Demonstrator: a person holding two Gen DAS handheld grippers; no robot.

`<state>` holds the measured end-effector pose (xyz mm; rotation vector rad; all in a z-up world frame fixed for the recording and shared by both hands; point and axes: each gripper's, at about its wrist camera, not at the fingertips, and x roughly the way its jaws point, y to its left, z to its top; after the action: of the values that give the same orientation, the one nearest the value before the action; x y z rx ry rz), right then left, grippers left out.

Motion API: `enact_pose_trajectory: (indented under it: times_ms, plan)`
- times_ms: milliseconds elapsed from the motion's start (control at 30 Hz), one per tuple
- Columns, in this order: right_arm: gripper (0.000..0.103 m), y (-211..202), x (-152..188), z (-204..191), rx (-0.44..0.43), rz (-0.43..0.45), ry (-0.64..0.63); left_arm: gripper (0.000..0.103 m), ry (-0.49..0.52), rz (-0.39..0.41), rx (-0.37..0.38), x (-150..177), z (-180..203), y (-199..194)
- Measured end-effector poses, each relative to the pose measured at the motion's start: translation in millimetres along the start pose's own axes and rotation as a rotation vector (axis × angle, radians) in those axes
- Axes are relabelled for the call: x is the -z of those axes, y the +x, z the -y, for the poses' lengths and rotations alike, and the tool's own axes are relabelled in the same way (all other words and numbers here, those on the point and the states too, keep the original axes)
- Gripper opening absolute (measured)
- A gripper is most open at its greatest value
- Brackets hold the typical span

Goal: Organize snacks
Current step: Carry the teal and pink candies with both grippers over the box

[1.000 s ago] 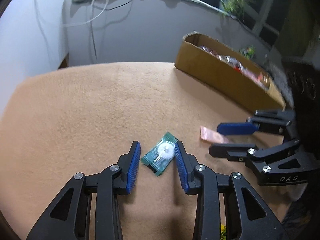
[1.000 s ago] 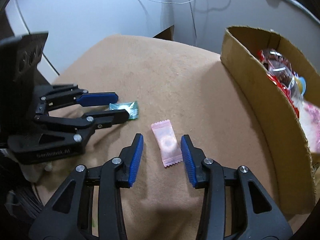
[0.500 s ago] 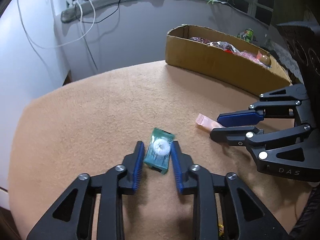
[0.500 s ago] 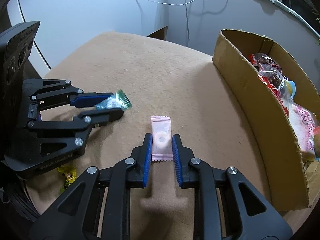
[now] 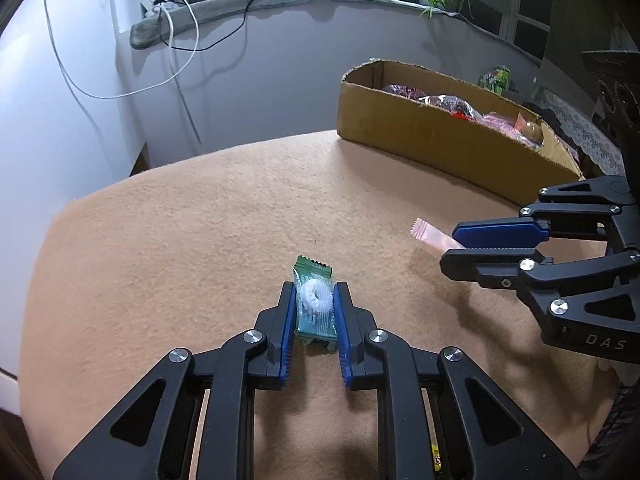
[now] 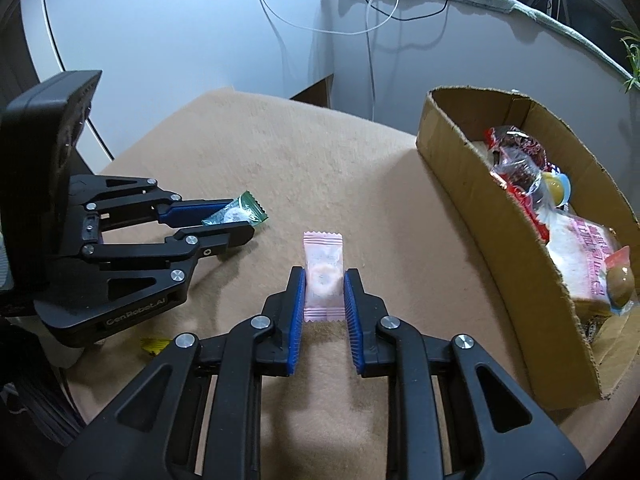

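Observation:
My left gripper (image 5: 315,294) is shut on a green candy packet (image 5: 314,304) with a white ring inside, held above the tan table. It also shows in the right wrist view (image 6: 236,213), clamped between the left fingers (image 6: 216,236). My right gripper (image 6: 323,280) is shut on a pink candy packet (image 6: 323,276) and holds it off the cloth. In the left wrist view the pink packet (image 5: 434,237) sticks out of the right gripper (image 5: 460,246). A cardboard box (image 6: 500,232) with several snacks stands to the right.
The box also shows in the left wrist view (image 5: 440,140), at the table's far right. A yellow wrapper (image 6: 154,345) lies under the left gripper near the front edge. White cables (image 5: 176,40) hang on the wall behind. The tan cloth table (image 5: 200,220) drops off at left.
Both grippers have closed on their candies and lifted them off the cloth. Both views have tilted up, so the box and the wall show more.

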<state>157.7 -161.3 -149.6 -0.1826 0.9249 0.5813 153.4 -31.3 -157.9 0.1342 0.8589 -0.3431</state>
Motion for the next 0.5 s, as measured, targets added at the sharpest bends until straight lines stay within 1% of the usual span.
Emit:
enact_pose_trajectory:
  times_ms: [167, 233, 500]
  plan:
    - [0.020, -21.4, -2.2, 4.7, -0.002, 0.049, 0.015, 0.016, -0.031, 0.031, 0.011, -5.2, -3.2, -8.2]
    - [0.020, -31.3, -2.7, 9.4, 0.003, 0.072, 0.027, 0.016, -0.048, 0.039, 0.029, -7.9, -4.8, -10.5]
    - [0.020, -66.6, -7.6, 36.9, 0.057, 0.161, 0.087, 0.016, -0.076, 0.081, 0.057, -25.1, -5.3, -20.6]
